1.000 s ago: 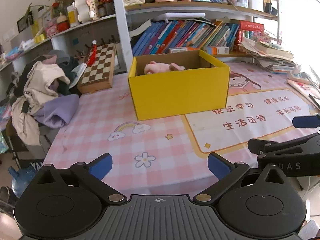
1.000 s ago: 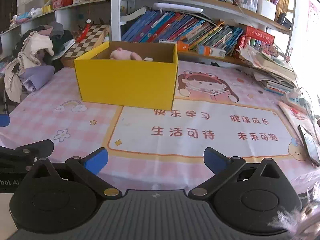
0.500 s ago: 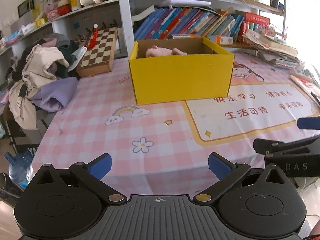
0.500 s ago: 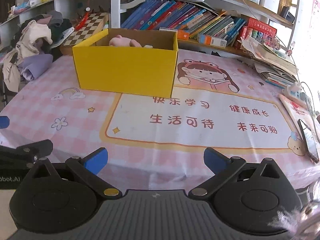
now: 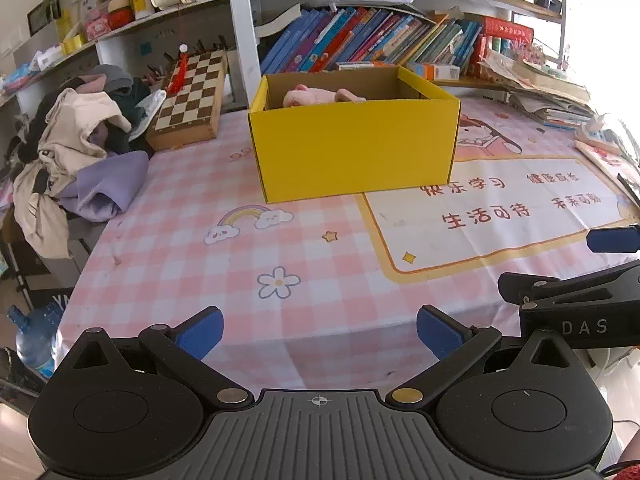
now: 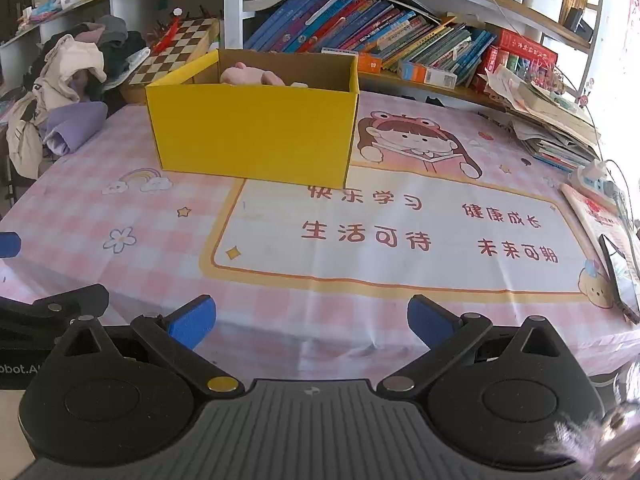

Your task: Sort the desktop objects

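A yellow cardboard box stands open-topped on the pink checked tablecloth, toward the far side. A pink plush toy lies inside it, partly hidden by the box wall. My left gripper hovers open over the table's near edge, nothing between its blue pads. My right gripper is also open and empty at the near edge. Each gripper shows at the side of the other's view.
A pile of clothes and a chessboard sit at the left. Shelves of books line the back. Stacked papers and books crowd the right edge, with a power strip and a phone.
Both grippers have drawn back toward the table's near edge, so the yellow box looks farther away. Both stay open and empty.
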Demonstrator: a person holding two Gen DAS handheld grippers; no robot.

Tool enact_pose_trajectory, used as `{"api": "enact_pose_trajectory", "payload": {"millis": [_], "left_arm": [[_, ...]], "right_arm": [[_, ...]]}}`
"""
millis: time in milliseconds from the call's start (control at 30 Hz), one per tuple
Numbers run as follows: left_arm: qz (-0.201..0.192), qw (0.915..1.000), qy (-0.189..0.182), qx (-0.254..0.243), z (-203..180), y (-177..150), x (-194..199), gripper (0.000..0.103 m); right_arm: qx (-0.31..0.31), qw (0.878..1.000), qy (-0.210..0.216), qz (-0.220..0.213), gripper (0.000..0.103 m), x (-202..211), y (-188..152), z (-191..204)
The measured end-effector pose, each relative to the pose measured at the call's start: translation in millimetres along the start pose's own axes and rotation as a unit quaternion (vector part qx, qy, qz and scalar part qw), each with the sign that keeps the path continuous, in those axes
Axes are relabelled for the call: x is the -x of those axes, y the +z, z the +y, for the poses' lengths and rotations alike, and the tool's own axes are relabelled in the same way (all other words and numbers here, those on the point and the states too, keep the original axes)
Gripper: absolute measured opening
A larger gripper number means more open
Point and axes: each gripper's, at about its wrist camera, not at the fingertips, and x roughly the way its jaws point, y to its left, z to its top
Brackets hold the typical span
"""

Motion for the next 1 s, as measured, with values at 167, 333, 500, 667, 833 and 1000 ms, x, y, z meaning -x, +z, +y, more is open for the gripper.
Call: {"api": "enact_pose_trajectory", "payload": {"millis": [167,333,500,667,833,1000], "left_arm": [[0.004,1.0000,-0.002,0.001,-1.6,-0.2,0.2,0.103],[0.005,1.0000,-0.002,0.000,-3.3,-0.1,0.0,0.103],[0.004,1.0000,-0.004,0.001,-4.0,-0.3,0.9,0.103],[0.009,0.9999,-0.005,0.005,-3.4,-1.1,0.3,0.103],[0.010,0.9999,-0.005,0.006,-3.0,-1.6,-0.3,0.103],[0.011,0.9999,-0.007,0.005,-3.0,-1.9,-0.2,0.103]], "right_arm": [[0.000,1.000,0.002,0.002,0.103,0.2,-1.1,-0.7],[-0.001,1.000,0.001,0.002,0.103,0.4,-1.4,-2.2],[-0.002,1.000,0.002,0.001,0.103,0.9,-1.5,-1.8],[-0.003,1.000,0.002,0.001,0.103,1.1,-1.8,-2.0],[-0.003,1.000,0.001,0.001,0.103,1.3,-2.0,-2.2],[-0.004,1.000,0.001,0.002,0.103,1.4,-2.3,-2.2]]}}
